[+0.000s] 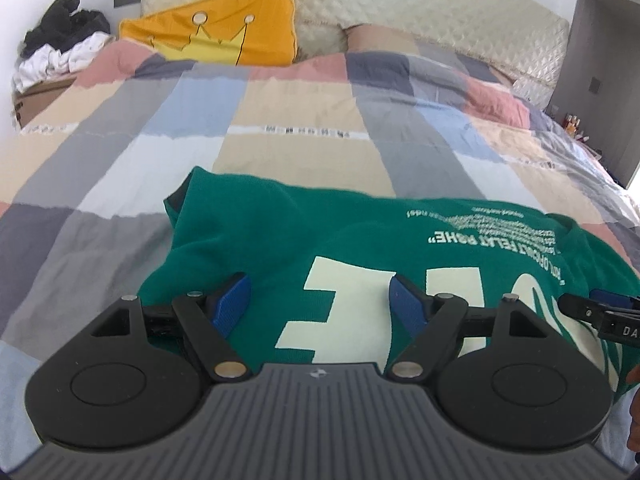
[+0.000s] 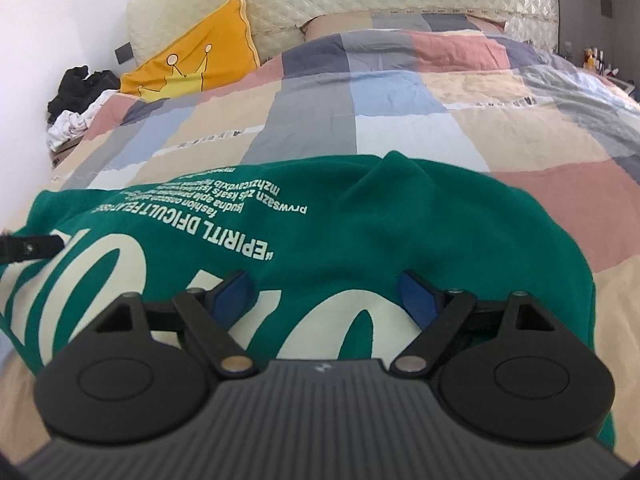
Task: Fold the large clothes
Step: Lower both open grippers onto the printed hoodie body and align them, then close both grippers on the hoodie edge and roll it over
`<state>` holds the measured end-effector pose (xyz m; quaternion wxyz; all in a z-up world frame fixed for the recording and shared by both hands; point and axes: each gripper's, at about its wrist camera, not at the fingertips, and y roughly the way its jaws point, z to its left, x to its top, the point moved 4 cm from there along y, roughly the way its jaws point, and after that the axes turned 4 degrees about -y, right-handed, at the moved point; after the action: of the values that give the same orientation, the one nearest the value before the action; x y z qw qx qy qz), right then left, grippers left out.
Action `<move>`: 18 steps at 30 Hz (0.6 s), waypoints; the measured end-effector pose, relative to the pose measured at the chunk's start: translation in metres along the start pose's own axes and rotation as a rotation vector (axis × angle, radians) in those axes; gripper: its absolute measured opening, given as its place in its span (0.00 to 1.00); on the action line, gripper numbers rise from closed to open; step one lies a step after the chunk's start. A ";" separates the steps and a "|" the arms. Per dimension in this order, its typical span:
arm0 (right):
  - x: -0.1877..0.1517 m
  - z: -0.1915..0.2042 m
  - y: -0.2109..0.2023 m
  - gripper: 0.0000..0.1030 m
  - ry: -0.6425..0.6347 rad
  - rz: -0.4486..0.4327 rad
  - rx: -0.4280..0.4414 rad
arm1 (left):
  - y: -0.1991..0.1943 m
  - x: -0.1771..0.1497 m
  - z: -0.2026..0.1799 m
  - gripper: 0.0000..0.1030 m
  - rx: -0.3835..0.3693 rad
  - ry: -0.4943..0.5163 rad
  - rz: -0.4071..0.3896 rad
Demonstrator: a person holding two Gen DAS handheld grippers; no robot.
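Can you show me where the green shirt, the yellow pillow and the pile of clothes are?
green shirt [image 2: 360, 232]: right wrist view, plain cloth beside the writing.
yellow pillow [image 1: 240, 20]: left wrist view, above the crown.
pile of clothes [image 1: 60, 46]: left wrist view, the dark top.

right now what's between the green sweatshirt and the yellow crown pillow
Only bare patchwork quilt lies between the green printed sweatshirt and the yellow crown pillow, in both wrist views.
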<state>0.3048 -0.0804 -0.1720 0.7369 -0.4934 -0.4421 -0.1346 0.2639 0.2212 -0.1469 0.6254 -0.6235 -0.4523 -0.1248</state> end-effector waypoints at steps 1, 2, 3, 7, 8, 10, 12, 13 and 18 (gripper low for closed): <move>-0.002 0.000 0.001 0.82 0.004 -0.001 0.003 | 0.002 0.000 0.000 0.79 0.002 -0.004 0.004; -0.002 0.000 0.002 0.82 0.001 -0.001 0.002 | 0.003 -0.001 0.000 0.79 0.004 -0.005 -0.001; -0.002 0.000 0.001 0.82 0.000 -0.003 -0.001 | 0.000 -0.001 -0.001 0.79 0.007 -0.001 -0.014; 0.001 0.002 -0.009 0.81 0.039 -0.007 -0.018 | -0.016 0.000 -0.005 0.79 0.029 0.010 -0.045; 0.003 0.003 -0.013 0.82 0.047 -0.010 -0.022 | -0.023 0.001 -0.005 0.79 0.031 0.003 -0.056; 0.007 0.005 -0.026 0.82 0.071 -0.025 -0.018 | -0.041 0.003 -0.002 0.79 0.021 -0.033 -0.090; 0.009 0.008 -0.042 0.82 0.113 -0.058 0.009 | -0.058 0.001 0.004 0.80 -0.011 -0.093 -0.122; 0.009 0.009 -0.053 0.82 0.139 -0.077 0.019 | -0.067 -0.003 0.008 0.81 -0.031 -0.135 -0.134; -0.004 0.006 -0.089 0.86 0.289 -0.107 0.098 | -0.100 -0.033 0.013 0.82 -0.111 -0.281 -0.142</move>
<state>0.2430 -0.1188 -0.1199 0.8077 -0.4083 -0.3632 -0.2214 0.1684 0.2005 -0.1062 0.5104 -0.6347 -0.5706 -0.1052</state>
